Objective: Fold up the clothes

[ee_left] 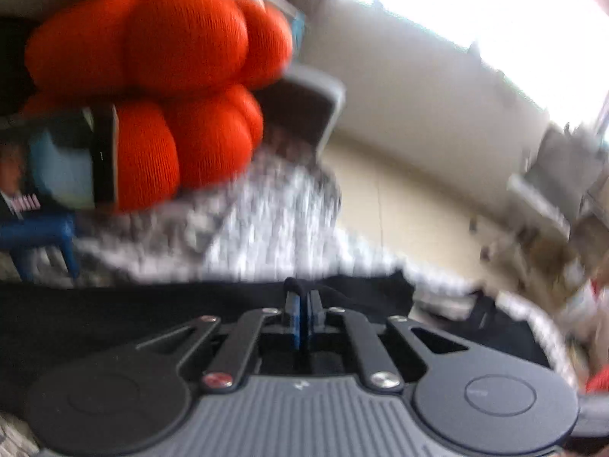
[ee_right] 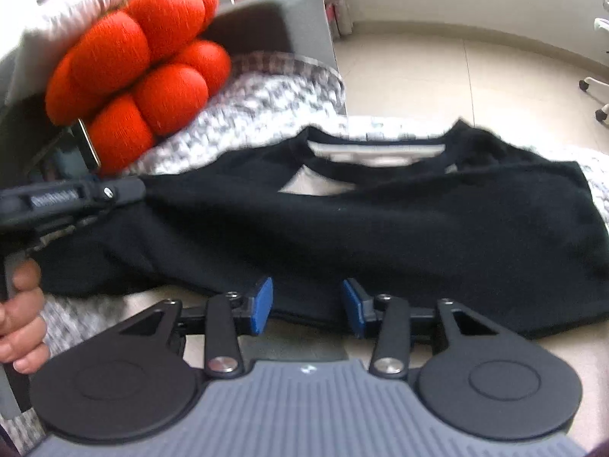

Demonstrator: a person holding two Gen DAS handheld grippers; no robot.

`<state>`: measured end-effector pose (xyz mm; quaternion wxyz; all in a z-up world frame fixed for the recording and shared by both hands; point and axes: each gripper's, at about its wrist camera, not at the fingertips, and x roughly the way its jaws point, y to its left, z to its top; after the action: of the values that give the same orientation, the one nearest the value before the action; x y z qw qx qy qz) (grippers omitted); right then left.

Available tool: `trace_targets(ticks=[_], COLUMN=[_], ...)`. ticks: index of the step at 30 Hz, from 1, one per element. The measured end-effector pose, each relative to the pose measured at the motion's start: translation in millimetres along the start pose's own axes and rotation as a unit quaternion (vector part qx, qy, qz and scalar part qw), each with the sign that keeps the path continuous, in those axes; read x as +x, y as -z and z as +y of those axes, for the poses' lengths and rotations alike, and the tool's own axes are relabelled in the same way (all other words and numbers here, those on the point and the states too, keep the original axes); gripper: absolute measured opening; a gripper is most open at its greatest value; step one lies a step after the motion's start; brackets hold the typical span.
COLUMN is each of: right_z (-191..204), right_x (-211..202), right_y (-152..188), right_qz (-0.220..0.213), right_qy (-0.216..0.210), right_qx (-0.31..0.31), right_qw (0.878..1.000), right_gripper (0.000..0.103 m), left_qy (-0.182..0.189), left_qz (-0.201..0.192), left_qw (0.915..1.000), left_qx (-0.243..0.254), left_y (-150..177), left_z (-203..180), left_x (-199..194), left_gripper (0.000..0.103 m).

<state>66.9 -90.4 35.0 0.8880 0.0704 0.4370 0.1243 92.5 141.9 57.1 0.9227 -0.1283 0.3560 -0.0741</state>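
Shirt [ee_right: 380, 228] barely folded; left gripper [ee_left: 303, 297] seemingly pinches its 9 o'clock edge, right gripper [ee_right: 307, 306] gapes at 6

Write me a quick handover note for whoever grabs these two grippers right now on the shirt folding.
Left gripper: shut on a pinch of the black T-shirt, at the side away from the right gripper.
Right gripper: open, pads on either side of the shirt's near edge, not pressing yet.
Shirt: spread across the grey-and-white patterned bedspread, collar on the far side.
Done: one side gripped.
Left: close the right gripper on the edge, then make the folds; none visible yet.
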Motion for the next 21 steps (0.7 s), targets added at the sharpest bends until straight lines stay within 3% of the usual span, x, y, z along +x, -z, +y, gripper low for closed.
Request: trace_targets(ticks=[5, 10, 13, 16, 19, 21], right_z=[-4.8, -0.9, 2.7, 3.4, -12.8, -43.8], right_x=[-4.6, -9.2, -4.6, -0.1, -11.5, -27.9], right_y=[-1.3, -2.0, -2.3, -2.4, -6.5, -11.6], right_qz=[-0.002, -0.015, -0.009, -0.004, -0.029, -0.066], right_qy=[-0.002, -0.008, -0.008, -0.001, -0.004, 0.011], right_qx=[0.005, -0.002, -0.007, -0.01, 0.024, 0.077], right_qw=[1.0, 1.0, 1.0, 1.0, 0.999, 0.995], right_gripper=[0.041, 0.041, 0.041, 0.041, 0.041, 0.041], left_qy=[-0.022, -0.032, -0.022, 0.009, 0.015, -0.005], left_qz=[0.024, -0.005, 0.006, 0.015, 0.036, 0.056], left_qw=[0.9994, 0.999, 0.9981, 0.9983, 0.9987, 0.9984], left_qx=[-0.014, -0.032, -0.058, -0.056, -0.031, -0.01], left_y=[3.1, -3.4, 2.0, 11.2, 20.9, 27.8], left_z=[14.0, 28.0, 37.0, 22.4, 3.1, -6.3], left_x=[5.9, -20.7, -25.7, -25.7, -17.6, -9.6], left_gripper=[0.015, 0.02, 0.02, 0.026, 0.035, 0.032])
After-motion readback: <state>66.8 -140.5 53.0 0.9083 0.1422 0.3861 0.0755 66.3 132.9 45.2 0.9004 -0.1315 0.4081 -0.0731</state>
